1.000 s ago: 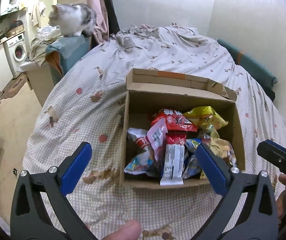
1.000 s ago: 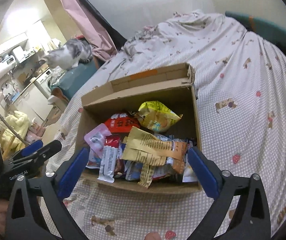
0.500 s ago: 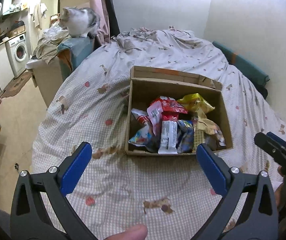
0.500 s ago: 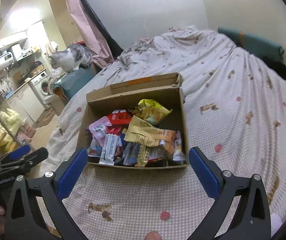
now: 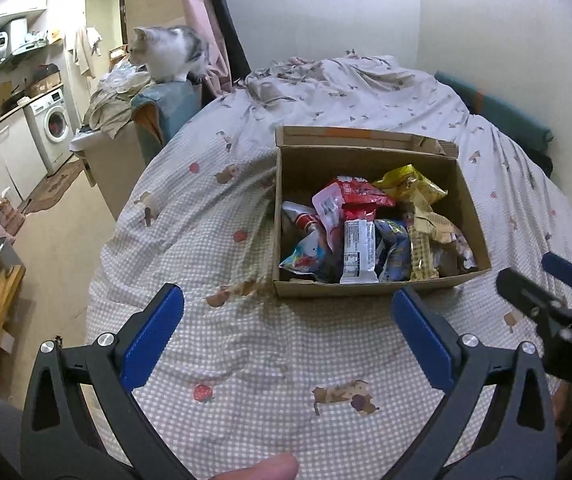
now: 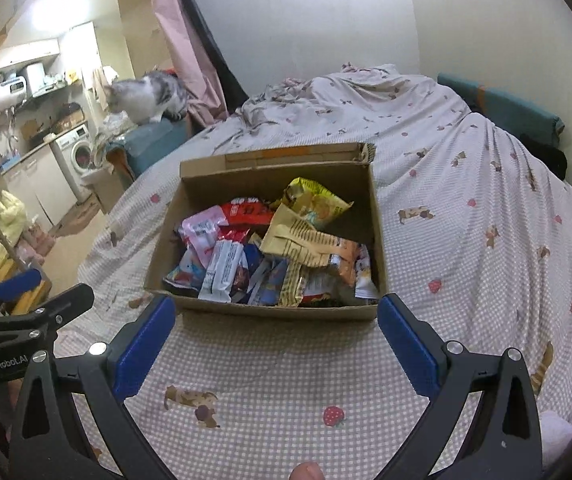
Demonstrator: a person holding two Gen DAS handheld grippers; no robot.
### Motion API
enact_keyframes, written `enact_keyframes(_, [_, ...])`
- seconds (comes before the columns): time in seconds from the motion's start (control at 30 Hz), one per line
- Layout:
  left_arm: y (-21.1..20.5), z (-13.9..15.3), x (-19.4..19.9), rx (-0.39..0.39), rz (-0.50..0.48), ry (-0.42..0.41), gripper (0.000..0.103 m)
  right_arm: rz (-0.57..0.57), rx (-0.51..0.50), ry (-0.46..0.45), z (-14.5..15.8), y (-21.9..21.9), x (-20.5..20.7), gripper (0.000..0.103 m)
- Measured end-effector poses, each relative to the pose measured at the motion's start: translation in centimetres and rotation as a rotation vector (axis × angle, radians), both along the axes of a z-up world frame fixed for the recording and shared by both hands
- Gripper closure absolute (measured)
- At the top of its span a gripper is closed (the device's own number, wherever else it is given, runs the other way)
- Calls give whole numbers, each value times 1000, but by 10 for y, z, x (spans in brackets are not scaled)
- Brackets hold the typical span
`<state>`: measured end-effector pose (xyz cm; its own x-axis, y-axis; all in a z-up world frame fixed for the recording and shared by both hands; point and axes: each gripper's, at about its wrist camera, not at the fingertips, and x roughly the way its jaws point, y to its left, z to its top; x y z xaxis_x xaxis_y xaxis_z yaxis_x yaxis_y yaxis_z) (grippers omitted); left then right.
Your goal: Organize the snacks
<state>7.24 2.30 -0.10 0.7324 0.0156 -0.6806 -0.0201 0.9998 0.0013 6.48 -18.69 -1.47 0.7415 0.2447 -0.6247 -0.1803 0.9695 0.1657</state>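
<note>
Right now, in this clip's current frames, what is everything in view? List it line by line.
cardboard box: one, brown, open, on the bed
snack packets: a mixed pile, count unclear, red, yellow, pink, blue and white, inside the box
bed cover: one, pale check with small prints, under the box
cat: one, white and grey, on a blue-covered object left of the bed
washing machine: one, white, far left in the kitchen area
left gripper: one, black with blue pads, open, in front of the box
right gripper: one, black with blue pads, open, in front of the box
</note>
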Motion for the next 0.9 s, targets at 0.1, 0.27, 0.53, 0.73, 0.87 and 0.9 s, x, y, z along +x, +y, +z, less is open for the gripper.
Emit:
enact_keyframes(0.1, [1,0,0,-2,6,4,0,-4,-8,8,-3,1,3,0])
enact_keyframes(0.27, [4,-2,2,-16,16,17,0,-12,-8,12,-4,0,4,0])
enact_keyframes(0.53, [-1,0,0,-1,3,4,0,-9,8,27,-6,-2,6,0])
enact_keyframes(0.73, [-1,0,1,2,10,6,0,-15,14,34,-7,-4,5,0])
enact_keyframes(0.87, [0,-1,1,2,13,6,0,-21,19,33,-6,-5,5,0])
enact_keyframes(0.9, [0,-1,1,2,13,8,0,-22,18,33,-6,-5,4,0])
